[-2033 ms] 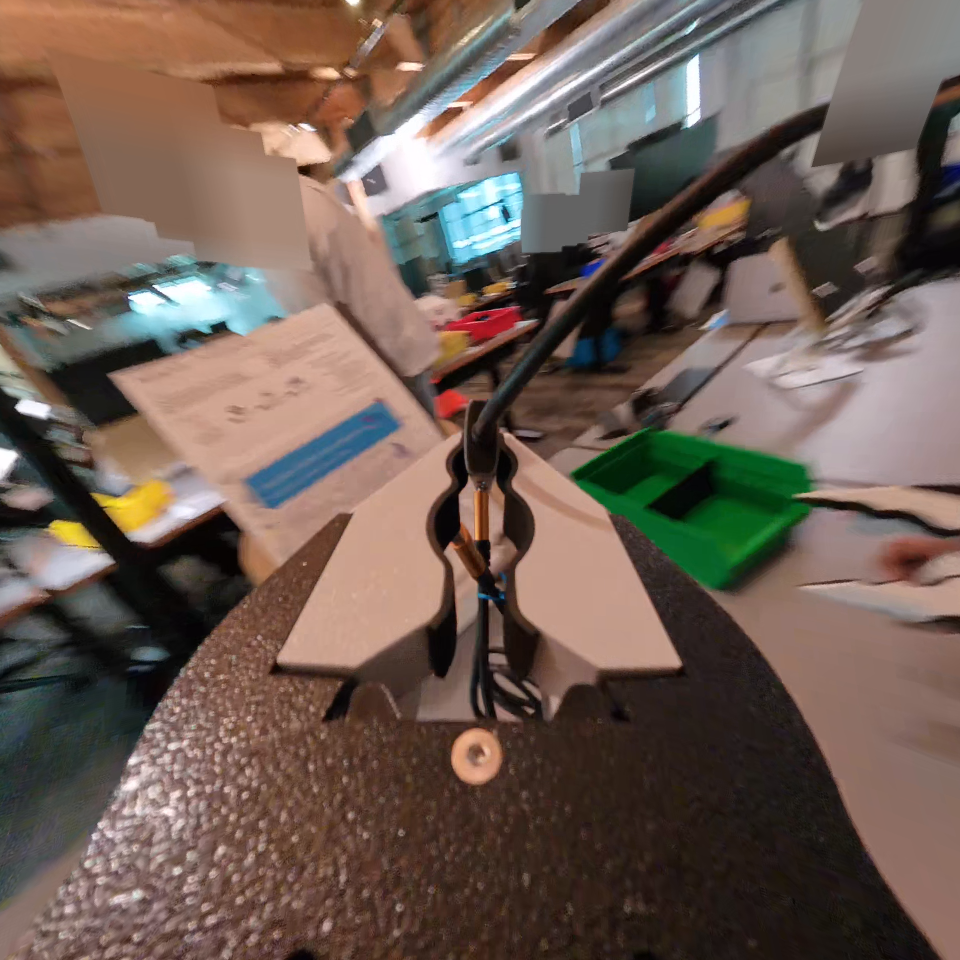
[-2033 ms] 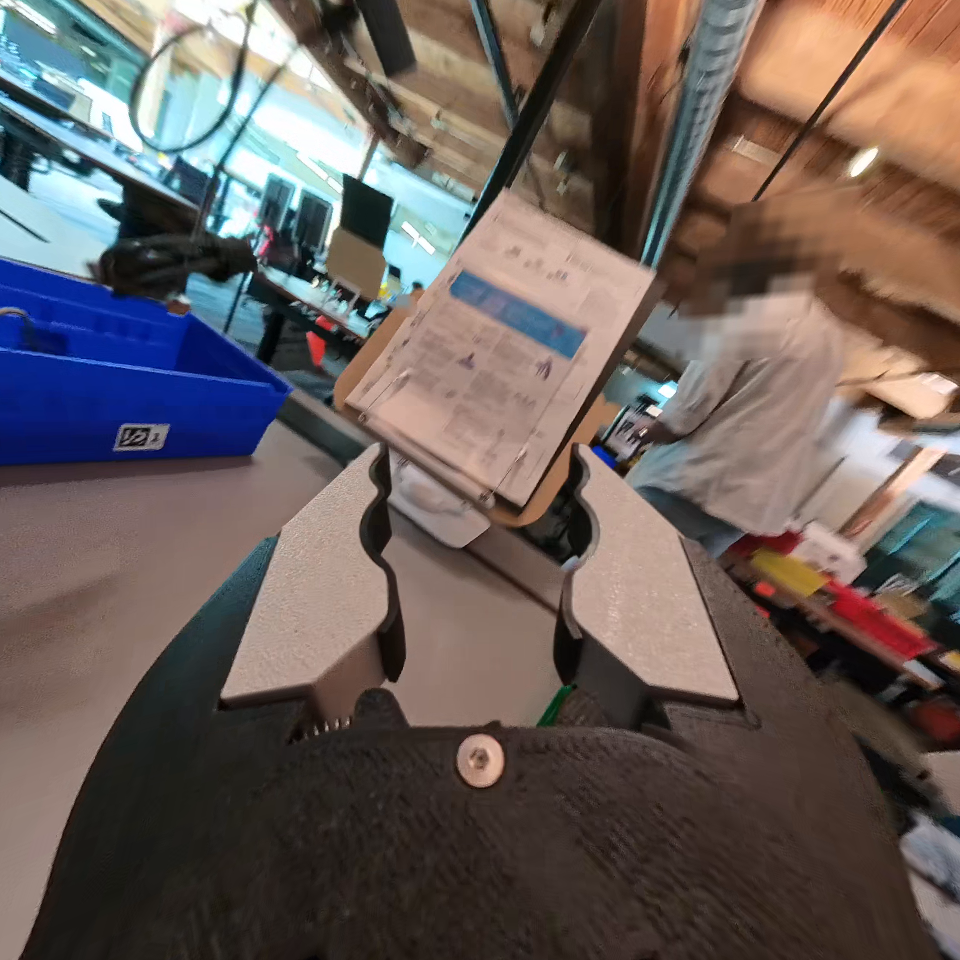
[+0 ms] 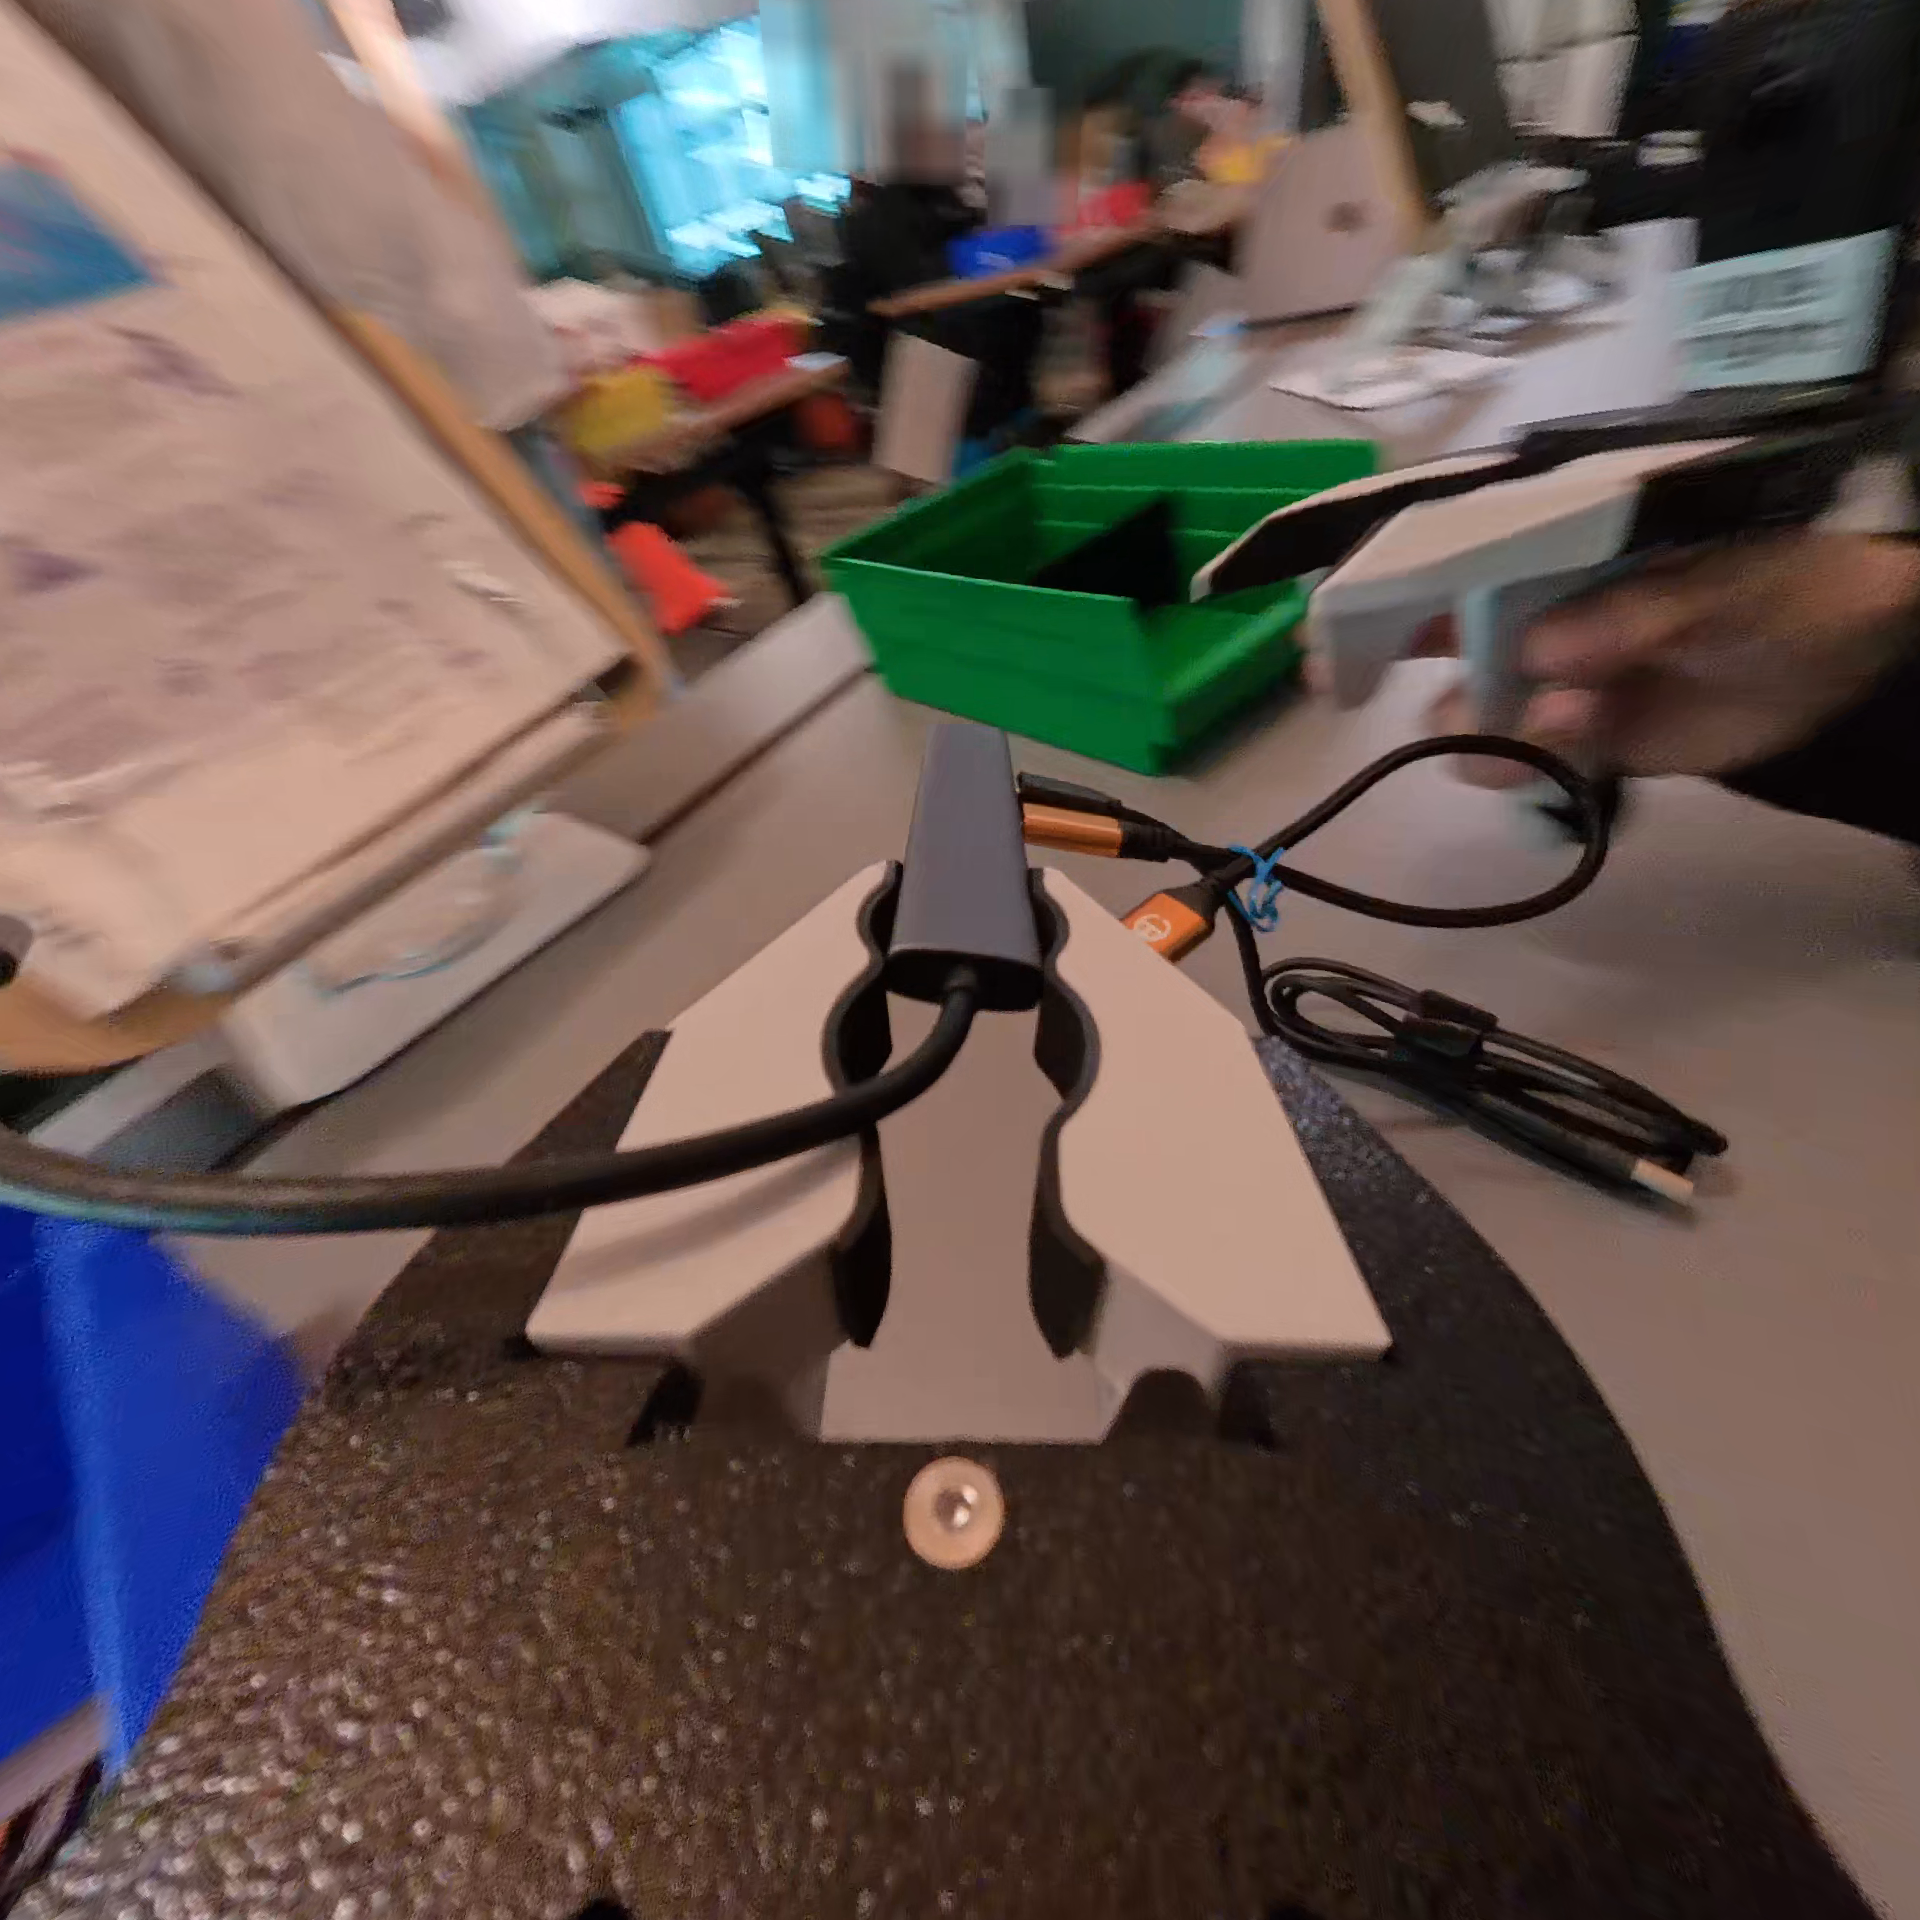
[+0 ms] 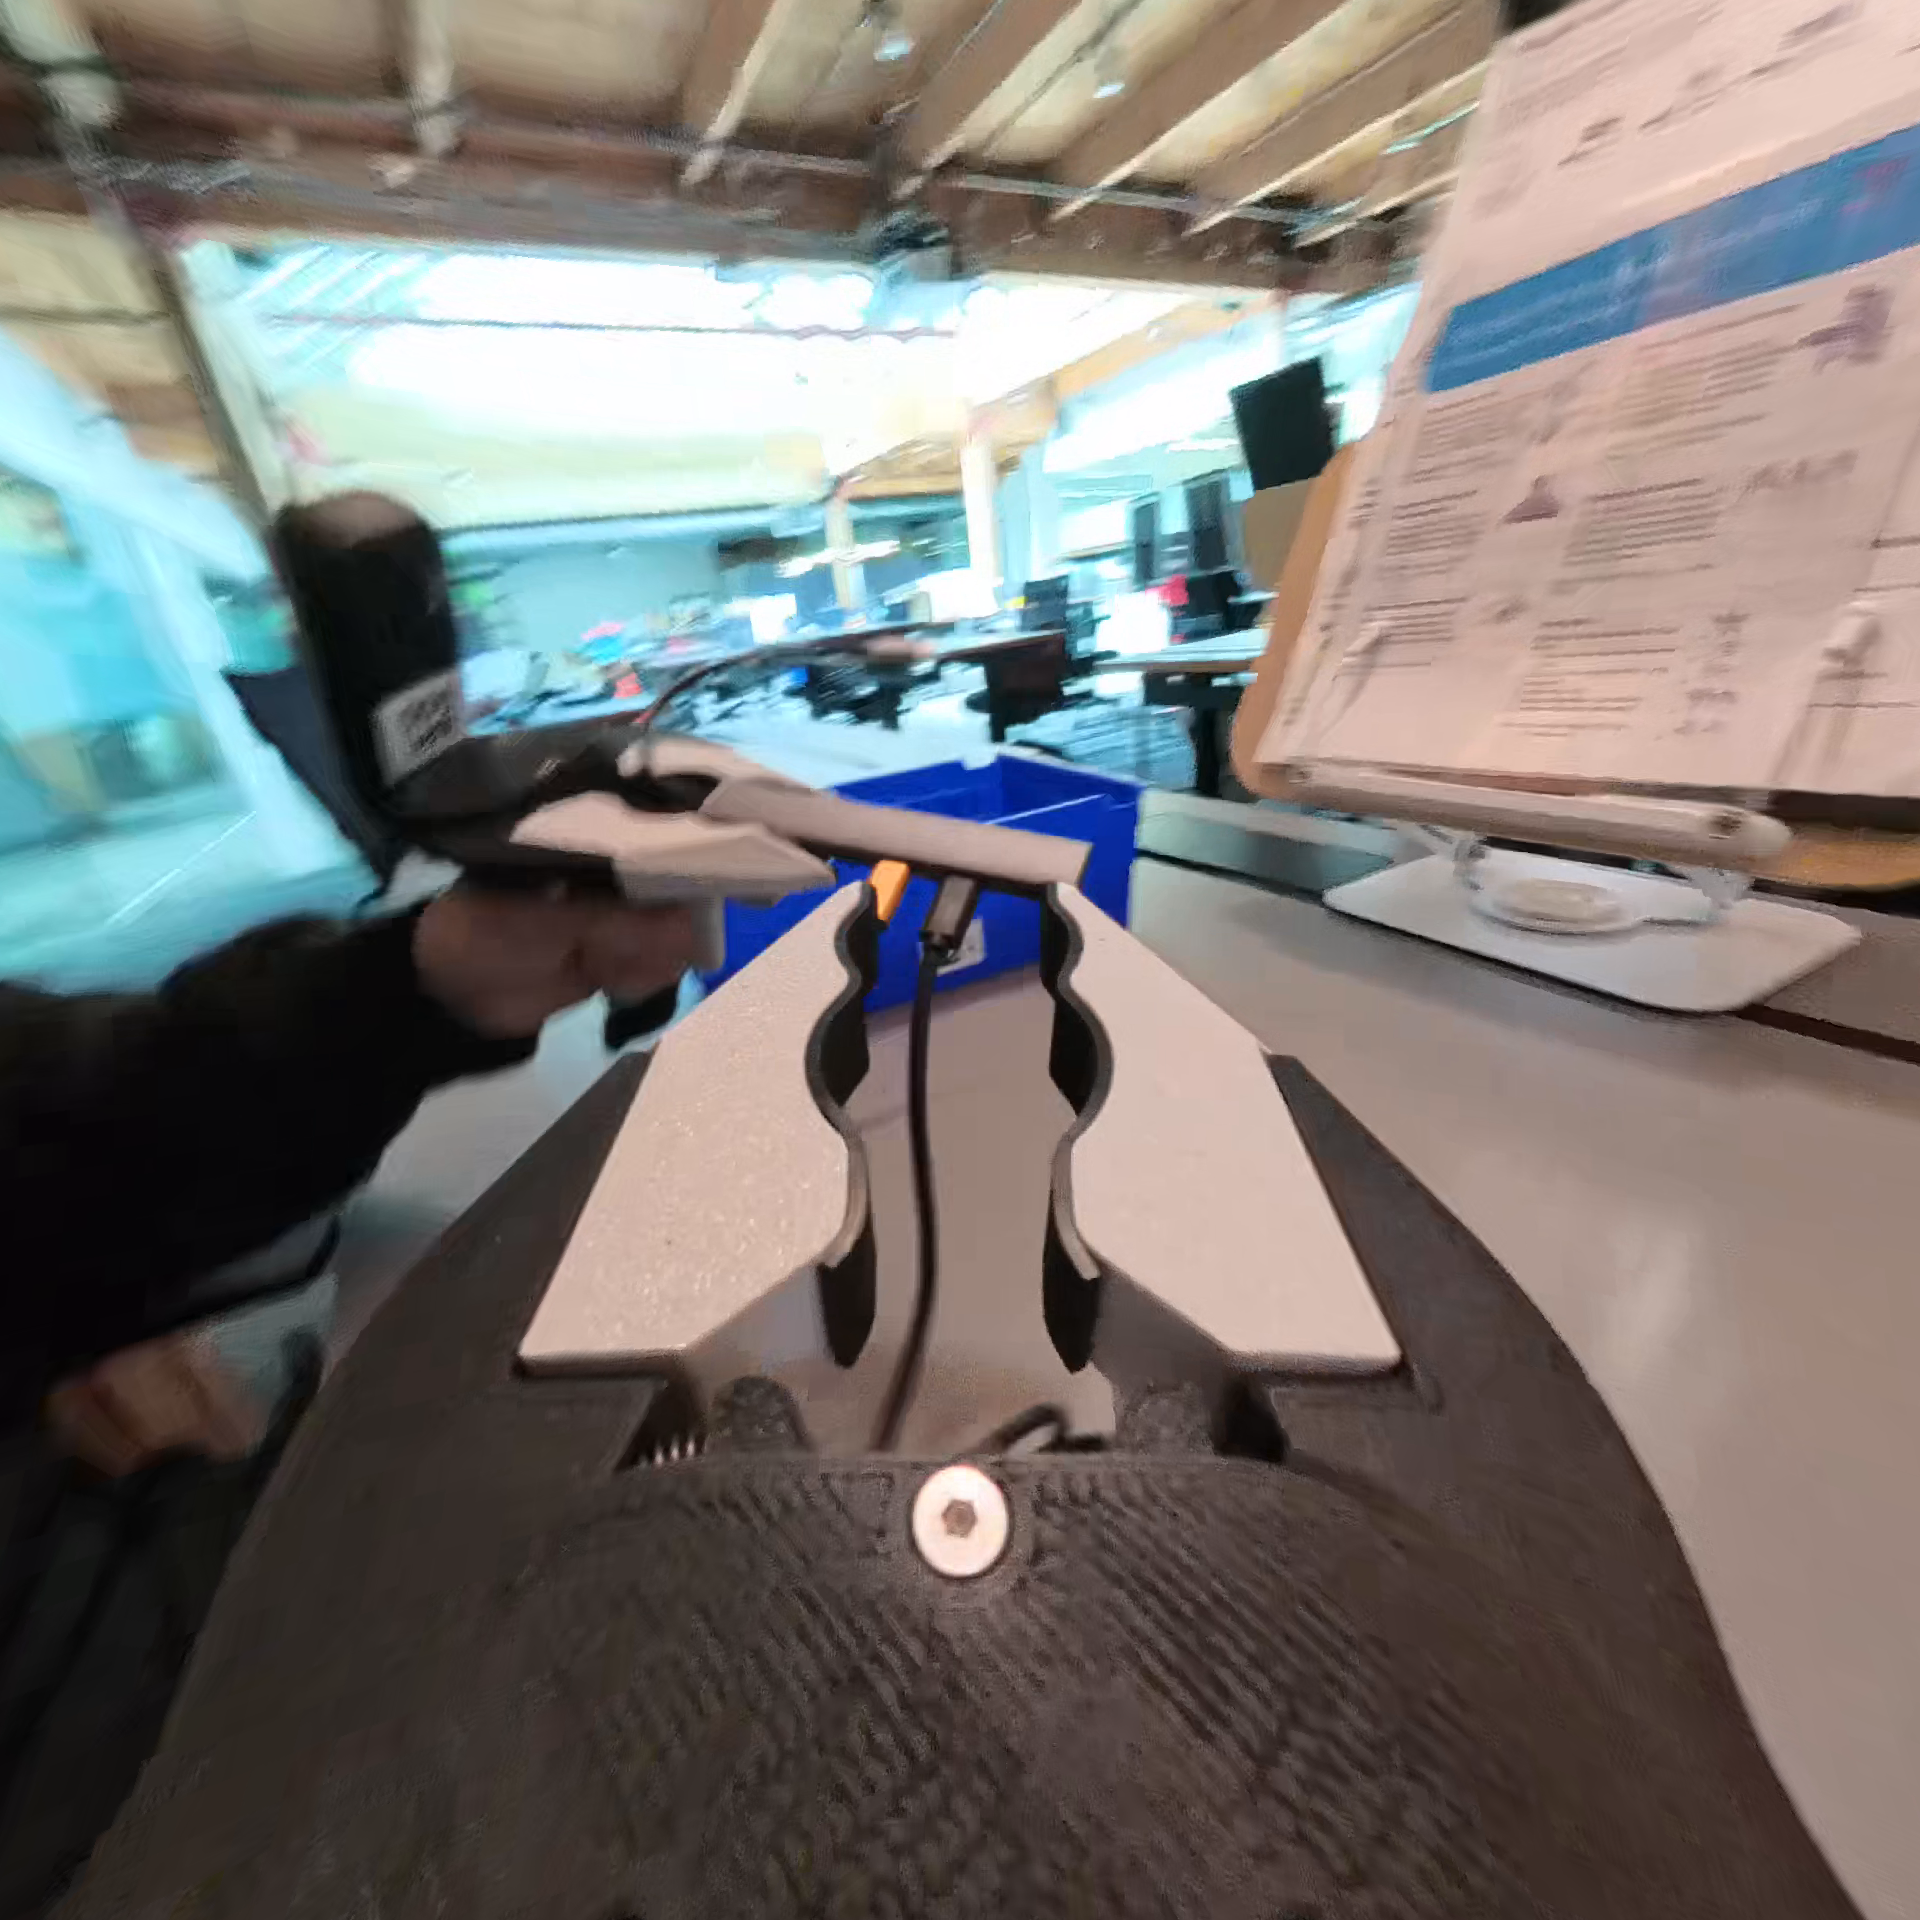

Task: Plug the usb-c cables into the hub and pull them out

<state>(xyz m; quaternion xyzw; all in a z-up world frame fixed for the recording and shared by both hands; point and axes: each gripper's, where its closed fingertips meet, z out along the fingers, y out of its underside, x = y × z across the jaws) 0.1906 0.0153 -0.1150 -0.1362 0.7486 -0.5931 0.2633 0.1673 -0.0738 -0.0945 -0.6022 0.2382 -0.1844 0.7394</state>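
L gripper point(image 3: 961, 971) fingers clamp hub point(image 3: 961, 831) mid-frame to steady it; R gripper point(image 4: 951, 935) fingers apart, empty, nearing orange plugs point(image 3: 1070, 826).

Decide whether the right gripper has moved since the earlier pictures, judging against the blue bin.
Yes. The blue bin was at far left of the right wrist view and now sits centre, behind the right gripper, so the gripper swung leftward.
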